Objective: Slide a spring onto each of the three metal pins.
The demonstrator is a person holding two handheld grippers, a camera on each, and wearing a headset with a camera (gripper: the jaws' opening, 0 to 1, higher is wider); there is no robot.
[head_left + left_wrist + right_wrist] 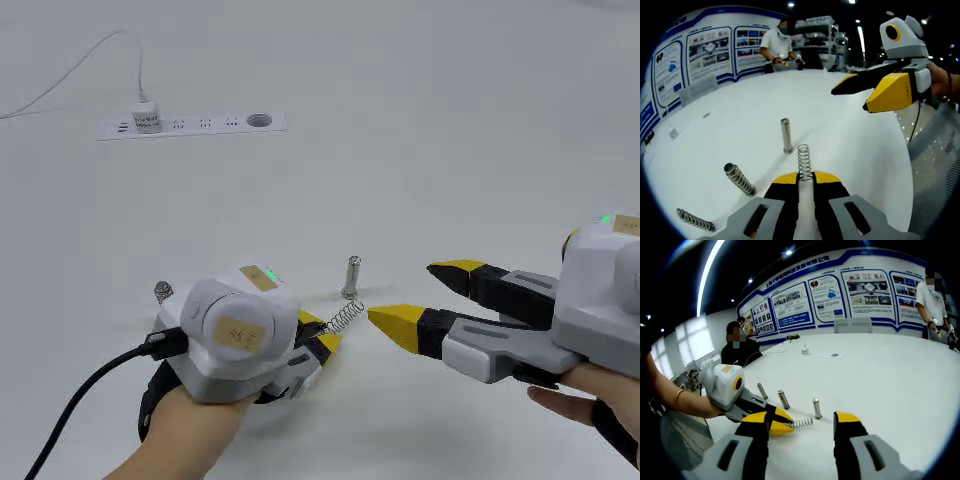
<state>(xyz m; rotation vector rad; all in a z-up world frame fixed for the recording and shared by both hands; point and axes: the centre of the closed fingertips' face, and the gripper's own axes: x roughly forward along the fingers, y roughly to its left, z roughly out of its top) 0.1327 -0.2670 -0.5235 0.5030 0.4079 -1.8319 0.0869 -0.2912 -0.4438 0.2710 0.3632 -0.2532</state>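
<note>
Lower centre in the left gripper view, our left gripper (805,177) pinches one end of a spring (804,159), which juts up beside the pin (786,135) standing just above-left. At the head view's right, our right gripper (400,291) gapes wide, empty.

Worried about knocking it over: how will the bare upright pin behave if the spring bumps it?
The pin stands tall and thin on a small base, so a sideways nudge probably tips it. It looks metal, likely stiff. Being round, it may roll once down.
</note>
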